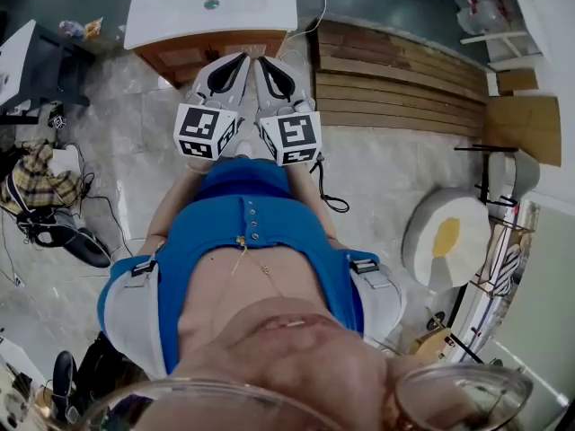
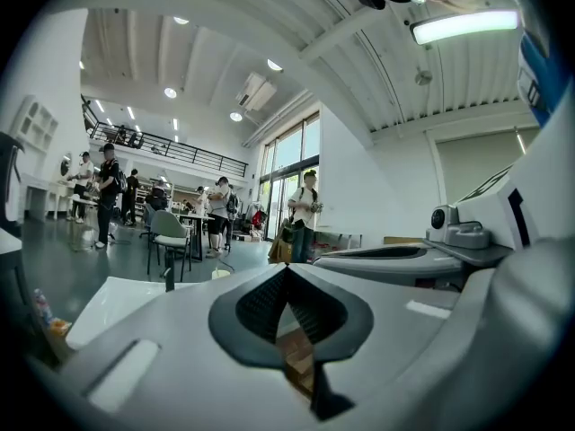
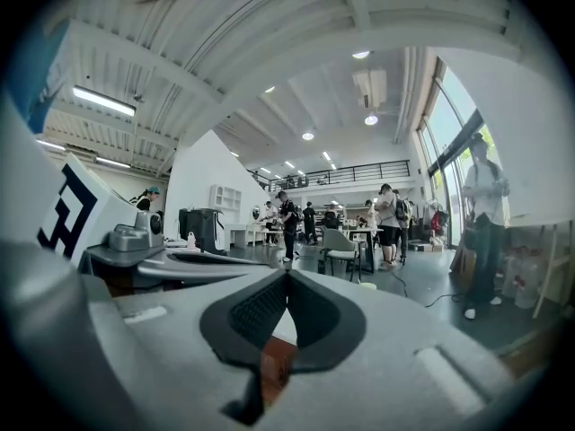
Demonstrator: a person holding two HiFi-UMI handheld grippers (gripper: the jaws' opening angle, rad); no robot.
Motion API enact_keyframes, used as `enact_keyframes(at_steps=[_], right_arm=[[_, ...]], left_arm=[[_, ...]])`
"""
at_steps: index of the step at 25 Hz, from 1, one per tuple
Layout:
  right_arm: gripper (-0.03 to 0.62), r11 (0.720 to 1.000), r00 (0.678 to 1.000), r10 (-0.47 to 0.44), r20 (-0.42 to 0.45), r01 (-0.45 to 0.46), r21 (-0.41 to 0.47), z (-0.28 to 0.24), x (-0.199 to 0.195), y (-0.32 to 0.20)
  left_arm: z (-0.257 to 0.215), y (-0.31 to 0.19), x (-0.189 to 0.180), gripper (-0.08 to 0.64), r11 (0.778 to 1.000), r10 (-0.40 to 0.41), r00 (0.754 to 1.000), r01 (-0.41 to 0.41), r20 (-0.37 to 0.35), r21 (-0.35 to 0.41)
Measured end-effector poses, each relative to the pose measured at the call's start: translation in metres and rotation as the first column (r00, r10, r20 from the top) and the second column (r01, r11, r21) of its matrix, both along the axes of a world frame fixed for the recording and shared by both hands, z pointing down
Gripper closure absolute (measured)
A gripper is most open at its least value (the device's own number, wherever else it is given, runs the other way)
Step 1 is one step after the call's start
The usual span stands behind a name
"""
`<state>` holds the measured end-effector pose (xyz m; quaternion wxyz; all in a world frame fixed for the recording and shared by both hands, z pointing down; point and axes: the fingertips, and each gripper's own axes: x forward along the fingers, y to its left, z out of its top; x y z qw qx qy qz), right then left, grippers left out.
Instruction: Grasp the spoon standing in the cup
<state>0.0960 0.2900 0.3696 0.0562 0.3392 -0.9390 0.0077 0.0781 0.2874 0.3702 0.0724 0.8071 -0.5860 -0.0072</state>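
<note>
In the head view a small round cup point(image 1: 211, 4) stands on a white table top point(image 1: 180, 12) ahead of me; no spoon can be made out in it. My left gripper point(image 1: 245, 57) and right gripper point(image 1: 262, 60) are held side by side in front of my body, tips close together just short of the table's near edge. Both point level towards it. Each has its jaws closed tip to tip with nothing between them, as the left gripper point(image 2: 287, 269) and right gripper point(image 3: 287, 272) show in their own views. A pale cup rim point(image 2: 220, 274) peeks over the left jaw.
The table sits on a wooden cabinet point(image 1: 216, 50). Wooden planks point(image 1: 395, 83) lie on the floor at right, with a round white and yellow cushion point(image 1: 446, 236) nearer me. Bags and cables point(image 1: 45, 209) clutter the left floor. People, chairs point(image 2: 171, 232) and desks fill the hall beyond.
</note>
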Motion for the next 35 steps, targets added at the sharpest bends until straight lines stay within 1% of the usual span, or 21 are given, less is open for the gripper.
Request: enact_keyframes(at_steps=[4, 8, 11, 15, 24, 30, 35], right_arm=[[0.591, 1.0, 1.0, 0.0, 0.012, 0.0, -0.023, 0.001, 0.007, -0.005], [0.591, 1.0, 1.0, 0.011, 0.01, -0.011, -0.018, -0.002, 0.01, -0.011], [0.591, 1.0, 0.999, 0.023, 0.029, -0.023, -0.01, -0.003, 0.006, -0.015], [0.591, 0.999, 0.999, 0.039, 0.03, -0.039, -0.012, -0.002, -0.002, -0.024], [0.591, 0.997, 0.997, 0.075, 0.022, -0.075, -0.008, -0.003, -0.047, -0.069], [0.591, 0.995, 0.995, 0.102, 0.007, -0.102, -0.005, 0.0, -0.083, -0.106], [0.591, 0.993, 0.993, 0.116, 0.001, -0.116, -0.007, 0.006, -0.109, -0.133]], left_arm=[[0.003, -0.005, 0.007, 0.561, 1.0, 0.004, 1.0, -0.004, -0.021, -0.019], [-0.001, -0.011, 0.007, 0.561, 1.0, 0.005, 1.0, -0.005, -0.028, -0.013], [-0.002, -0.015, -0.001, 0.561, 1.0, -0.002, 1.0, 0.002, -0.011, -0.008], [-0.003, -0.025, -0.014, 0.561, 1.0, 0.004, 1.0, -0.004, -0.022, -0.002], [-0.007, -0.073, -0.054, 0.561, 0.998, 0.064, 0.997, -0.063, -0.04, 0.021], [-0.004, -0.108, -0.096, 0.561, 0.997, 0.072, 0.996, -0.071, -0.045, 0.025], [0.004, -0.133, -0.118, 0.561, 0.996, 0.093, 0.994, -0.093, -0.052, 0.013]])
